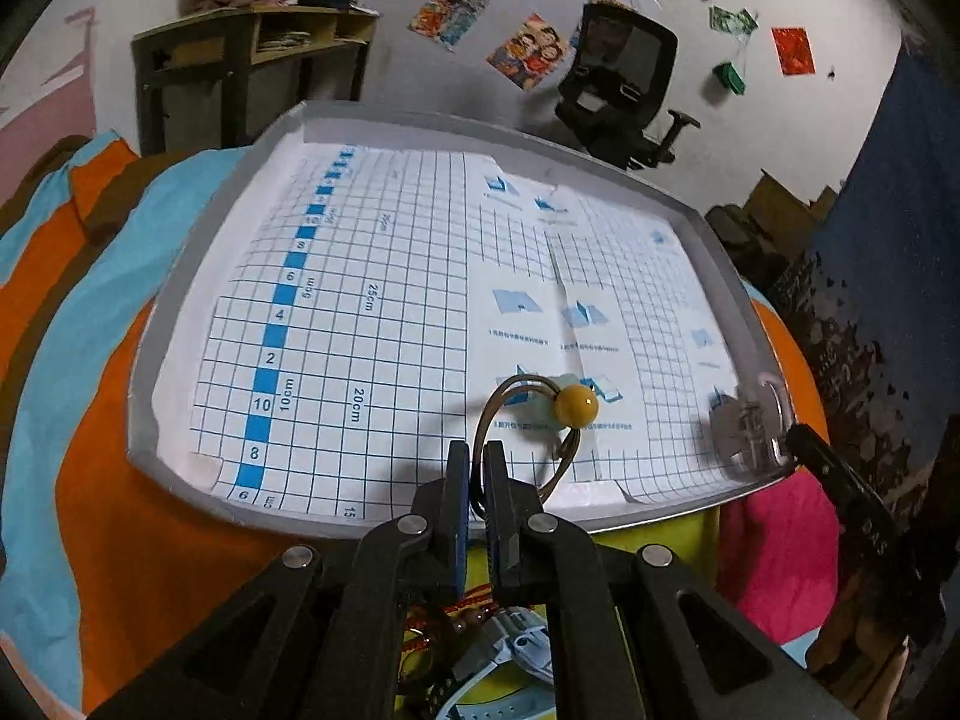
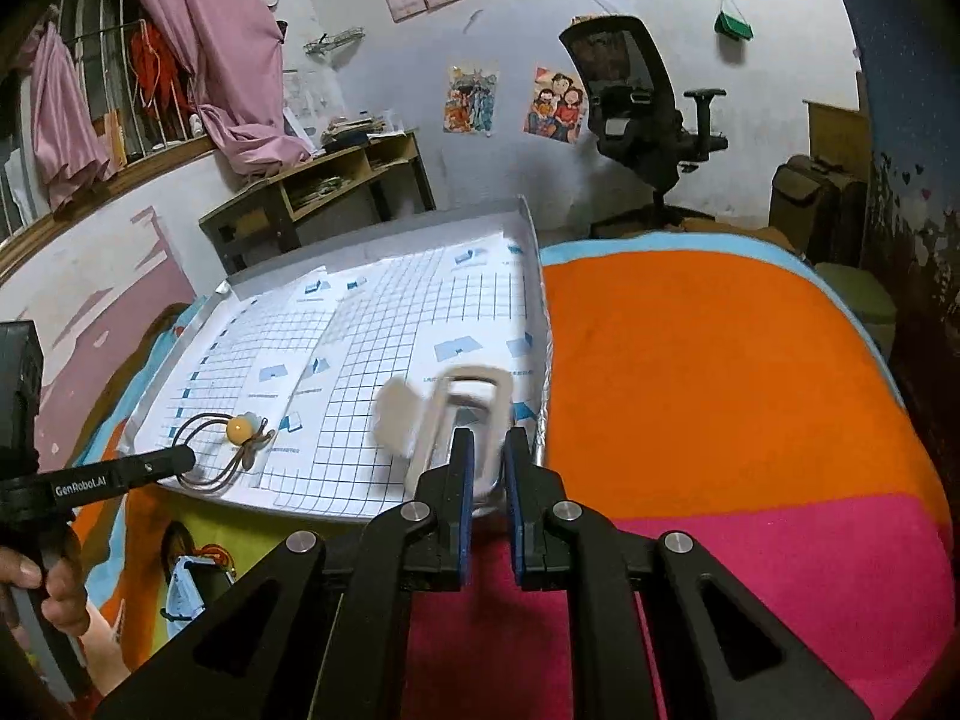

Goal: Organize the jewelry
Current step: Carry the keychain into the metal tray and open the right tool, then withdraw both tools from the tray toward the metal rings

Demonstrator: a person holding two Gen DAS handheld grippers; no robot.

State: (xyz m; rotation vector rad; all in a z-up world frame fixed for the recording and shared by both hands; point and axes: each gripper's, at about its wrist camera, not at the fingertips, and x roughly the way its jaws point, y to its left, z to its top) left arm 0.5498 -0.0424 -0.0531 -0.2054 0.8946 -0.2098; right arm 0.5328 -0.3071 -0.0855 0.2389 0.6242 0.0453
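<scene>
the hair tie (image 1: 528,420), a brown elastic loop with a yellow bead (image 1: 576,405), lies on the gridded paper (image 1: 390,312) near the tray's near edge, its long axis running from the near edge toward the far side, the bead at the far right end of the loop. the left gripper (image 1: 478,474) has its jaws pressed nearly together, pinching the near strand of the loop between the blue pads. over on the right, the right gripper (image 2: 489,468) holds its jaws slightly spread around a blurred white clip-like piece (image 2: 456,420); whether they actually grip it, i cannot tell. that piece sits at the tray's near right corner, its long axis pointing away from the jaws, and it stands well apart from the hair tie. the silver tray (image 1: 150,348) rests on a blanket (image 2: 720,360) of orange, pink and light blue. behind it, a wooden desk (image 2: 324,180), a black office chair (image 2: 636,96), pink curtains (image 2: 198,36) and posters (image 2: 555,102) on a white wall.
</scene>
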